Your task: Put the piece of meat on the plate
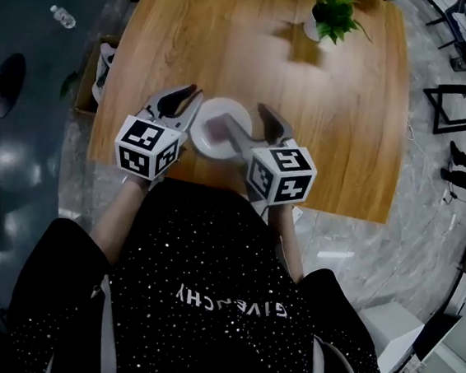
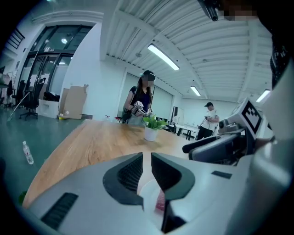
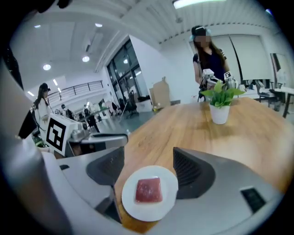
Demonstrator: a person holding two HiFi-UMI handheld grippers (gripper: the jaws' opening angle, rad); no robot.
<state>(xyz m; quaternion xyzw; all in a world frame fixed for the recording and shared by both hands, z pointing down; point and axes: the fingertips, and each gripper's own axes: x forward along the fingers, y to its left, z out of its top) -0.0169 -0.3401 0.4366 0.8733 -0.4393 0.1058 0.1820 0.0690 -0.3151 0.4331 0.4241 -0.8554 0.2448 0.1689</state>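
A white plate (image 1: 210, 147) sits near the front edge of the wooden table (image 1: 231, 49), with a square pink-red piece of meat (image 3: 149, 190) lying flat in its middle. My right gripper (image 3: 149, 167) hangs above the plate (image 3: 130, 203) with its jaws wide apart and nothing between them. In the head view the right gripper (image 1: 250, 121) reaches over the plate's right side. My left gripper (image 1: 194, 100) is at the plate's left edge. Its jaws stand almost together and empty (image 2: 147, 170); through their gap show the plate (image 2: 149, 193) and a strip of meat (image 2: 160, 202).
A potted green plant (image 1: 333, 18) stands at the far end of the table. A person (image 3: 209, 55) stands behind it. A water bottle (image 1: 62, 16) lies on the floor to the left. Chairs and desks stand off to the right.
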